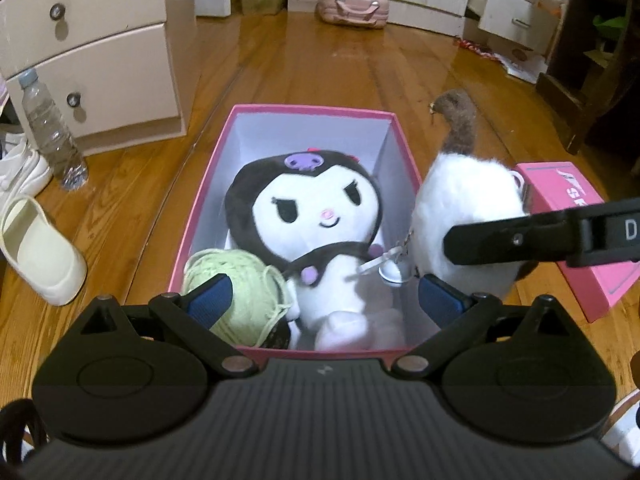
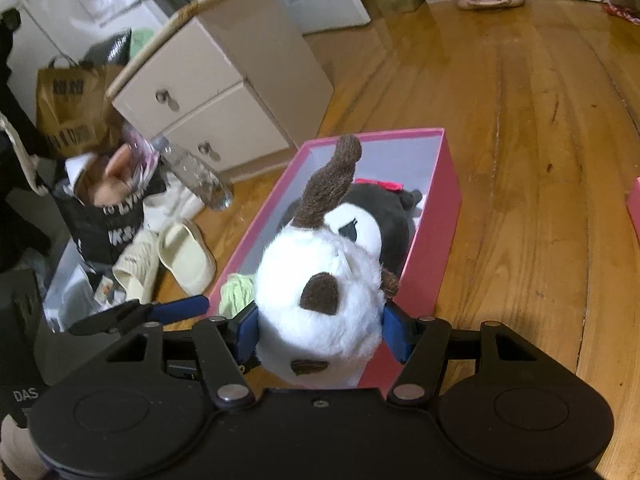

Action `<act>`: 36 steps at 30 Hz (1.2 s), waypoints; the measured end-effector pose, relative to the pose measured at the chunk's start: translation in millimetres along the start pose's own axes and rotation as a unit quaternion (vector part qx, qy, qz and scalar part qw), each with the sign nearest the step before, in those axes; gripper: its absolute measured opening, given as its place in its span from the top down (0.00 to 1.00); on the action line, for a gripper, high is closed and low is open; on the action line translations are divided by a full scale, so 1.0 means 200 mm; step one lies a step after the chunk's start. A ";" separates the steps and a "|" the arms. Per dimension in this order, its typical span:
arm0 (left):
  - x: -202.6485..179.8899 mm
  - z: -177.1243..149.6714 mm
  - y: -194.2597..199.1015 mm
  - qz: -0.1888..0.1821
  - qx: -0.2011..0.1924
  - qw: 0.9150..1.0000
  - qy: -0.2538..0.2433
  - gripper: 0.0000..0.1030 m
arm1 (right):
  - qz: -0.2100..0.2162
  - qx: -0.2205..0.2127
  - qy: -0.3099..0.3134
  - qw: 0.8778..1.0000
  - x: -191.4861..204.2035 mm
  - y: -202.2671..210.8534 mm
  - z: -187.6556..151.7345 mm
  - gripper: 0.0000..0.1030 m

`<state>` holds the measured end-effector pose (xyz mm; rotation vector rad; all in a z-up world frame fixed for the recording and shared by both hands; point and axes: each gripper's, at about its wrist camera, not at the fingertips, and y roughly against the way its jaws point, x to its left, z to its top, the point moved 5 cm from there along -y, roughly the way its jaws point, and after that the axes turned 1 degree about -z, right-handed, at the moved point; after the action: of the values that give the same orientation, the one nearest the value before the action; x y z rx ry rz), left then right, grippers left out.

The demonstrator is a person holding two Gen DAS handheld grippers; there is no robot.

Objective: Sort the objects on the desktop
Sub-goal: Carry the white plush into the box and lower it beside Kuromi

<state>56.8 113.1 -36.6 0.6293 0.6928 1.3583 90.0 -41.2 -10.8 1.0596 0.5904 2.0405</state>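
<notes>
A pink box with white inner walls stands on the wooden floor. In it lie a black-and-white Kuromi plush and a green yarn ball. My left gripper is open and empty above the box's near end. My right gripper is shut on a white plush cat with a brown tail, held over the box's near right edge. The cat and a right finger show at the right of the left wrist view.
The pink box lid lies right of the box. A cream drawer cabinet, a plastic bottle and cream slippers are to the left. Bags stand by the cabinet. A pink case sits far back.
</notes>
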 end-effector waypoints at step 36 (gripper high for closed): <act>0.20 -0.01 -0.02 0.028 0.025 0.998 0.046 0.00 | -0.050 0.031 0.005 0.998 0.00 -0.22 0.06 0.43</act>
<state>60.2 151.8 -43.7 0.6336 0.7898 1.4317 118.9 -13.4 -34.4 1.0365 0.7026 1.9517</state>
